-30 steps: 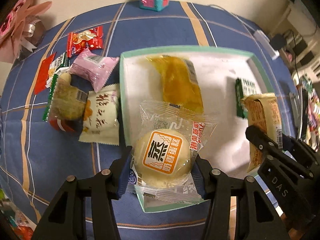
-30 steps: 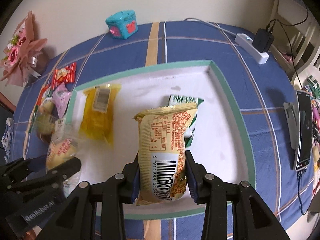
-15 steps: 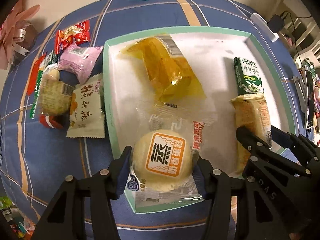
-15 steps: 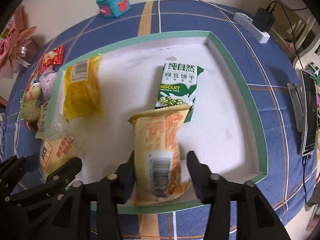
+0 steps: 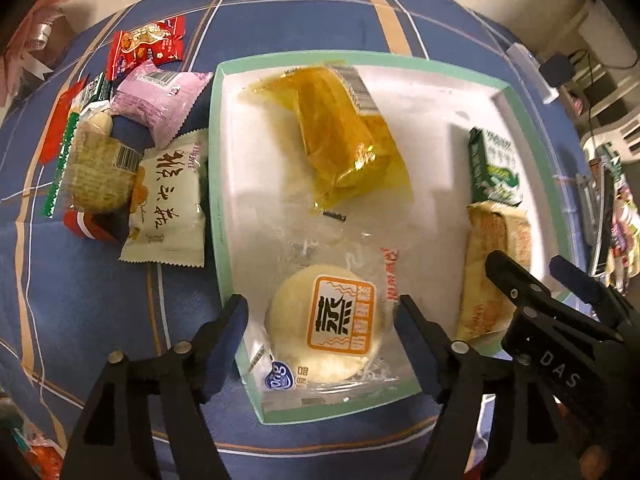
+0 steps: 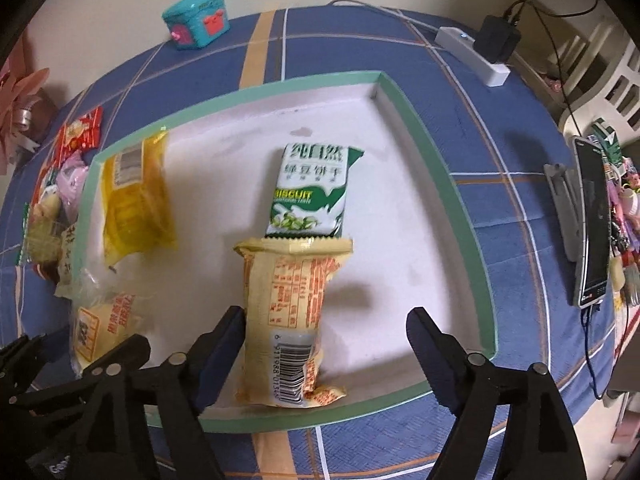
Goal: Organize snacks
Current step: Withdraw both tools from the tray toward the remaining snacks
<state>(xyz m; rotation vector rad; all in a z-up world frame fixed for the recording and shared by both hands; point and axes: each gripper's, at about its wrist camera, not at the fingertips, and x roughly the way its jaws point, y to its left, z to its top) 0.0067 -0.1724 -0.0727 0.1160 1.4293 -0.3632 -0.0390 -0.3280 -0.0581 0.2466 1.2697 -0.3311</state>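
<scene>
A white tray with a green rim (image 5: 214,160) (image 6: 452,184) lies on the blue checked cloth. Near its front left corner lies a round bun in a clear wrapper (image 5: 332,324) (image 6: 96,328). My left gripper (image 5: 322,320) (image 6: 80,346) straddles it with jaws opening, pads off the bun. At the tray's front lies a tan packet (image 6: 288,308) (image 5: 492,272) between the opening jaws of my right gripper (image 6: 326,316) (image 5: 528,262); the right pad stands well clear. A yellow packet (image 5: 344,136) (image 6: 132,200) and a green biscuit packet (image 6: 310,192) (image 5: 496,164) also lie in the tray.
Left of the tray lie several loose snacks: a white packet (image 5: 168,200), a pink one (image 5: 160,98), a red one (image 5: 146,46). A teal box (image 6: 196,18) stands at the back, a power strip (image 6: 472,54) at back right, a phone on a stand (image 6: 592,224) at right.
Both grippers' jaws have spread apart. The bun and the tan packet, gripped before, now lie loose in the tray, the tan packet tipped flat against the green biscuit packet.
</scene>
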